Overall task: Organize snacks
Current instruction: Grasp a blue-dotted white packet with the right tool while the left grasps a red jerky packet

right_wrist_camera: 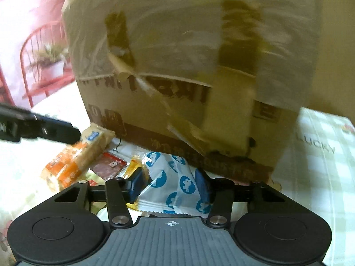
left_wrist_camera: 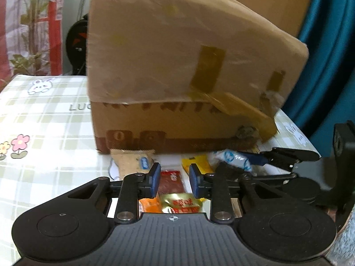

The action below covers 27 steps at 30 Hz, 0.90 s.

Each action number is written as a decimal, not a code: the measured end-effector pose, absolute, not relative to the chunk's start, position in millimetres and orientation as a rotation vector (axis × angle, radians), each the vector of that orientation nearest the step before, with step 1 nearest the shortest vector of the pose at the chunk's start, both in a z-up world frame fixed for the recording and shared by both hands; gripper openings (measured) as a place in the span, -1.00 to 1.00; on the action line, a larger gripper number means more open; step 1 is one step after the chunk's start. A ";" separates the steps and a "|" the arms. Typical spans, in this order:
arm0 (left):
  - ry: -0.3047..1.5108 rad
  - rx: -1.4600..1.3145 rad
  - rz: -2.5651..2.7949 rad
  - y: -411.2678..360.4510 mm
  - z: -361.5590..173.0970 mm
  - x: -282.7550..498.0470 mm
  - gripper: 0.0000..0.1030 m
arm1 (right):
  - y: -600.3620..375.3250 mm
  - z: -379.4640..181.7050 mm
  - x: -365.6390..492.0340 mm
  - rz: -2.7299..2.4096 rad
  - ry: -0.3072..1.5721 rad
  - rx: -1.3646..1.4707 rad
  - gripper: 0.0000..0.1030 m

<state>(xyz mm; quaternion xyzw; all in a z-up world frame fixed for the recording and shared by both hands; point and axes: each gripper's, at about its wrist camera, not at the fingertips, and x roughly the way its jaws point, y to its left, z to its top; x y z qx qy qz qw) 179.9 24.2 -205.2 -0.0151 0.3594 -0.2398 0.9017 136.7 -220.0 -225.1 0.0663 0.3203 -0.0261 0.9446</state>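
Snacks lie in a loose heap on the checked tablecloth (left_wrist_camera: pixel 44 115), directly at the foot of a taped cardboard box (left_wrist_camera: pixel 177 66).

Left wrist view: the left gripper (left_wrist_camera: pixel 174 178) is released, its blue pads apart with open space between them. A red packet (left_wrist_camera: pixel 172 180) lies on the table under that gap; no contact with either pad is visible. A gold-foil packet (left_wrist_camera: pixel 179 202) and an orange packet (left_wrist_camera: pixel 149 206) sit nearer the camera, partly hidden by the gripper body. A tan biscuit packet (left_wrist_camera: pixel 133 159) rests against the box base, left of the fingers. A yellow packet (left_wrist_camera: pixel 196 163) lies just right of the gap. The right gripper (left_wrist_camera: pixel 261 159) enters from the right, with a white-and-blue packet (left_wrist_camera: pixel 236 158) at its fingers. The box is blurred; its lettering cannot be read.

Right wrist view: the right gripper (right_wrist_camera: pixel 169 185) has both blue pads against the sides of the white-and-blue packet (right_wrist_camera: pixel 175 184), grasping it. The packet's far end reaches to the cardboard box (right_wrist_camera: pixel 188 66). An orange-and-tan packet (right_wrist_camera: pixel 75 161) lies to the left, the red packet (right_wrist_camera: pixel 108 166) beside it, a yellow packet (right_wrist_camera: pixel 135 164) between those and the held one. The left gripper's finger (right_wrist_camera: pixel 44 128) shows at the left edge. Tablecloth (right_wrist_camera: pixel 321 155) extends to the right.
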 end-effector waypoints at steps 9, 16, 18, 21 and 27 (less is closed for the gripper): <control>0.778 -0.006 -0.516 4.5 -220.1 178.9 -0.42 | -246.5 -230.9 82.8 -0.264 0.529 0.212 -0.25; 0.800 0.026 -0.426 6.2 -236.5 192.1 -0.41 | -255.3 -237.8 73.6 -0.290 0.500 0.244 -0.25; 0.808 0.019 -0.390 11.7 -239.2 194.3 -0.41 | -253.3 -238.9 74.3 -0.290 0.494 0.241 -0.25; 0.816 0.019 -0.380 14.2 -244.6 198.4 -0.32 | -252.0 -241.5 73.6 -0.295 0.486 0.246 -0.25; 0.800 0.040 -0.390 0.8 -248.8 200.1 -0.03 | -252.8 -240.9 67.7 -0.278 0.478 0.257 -0.25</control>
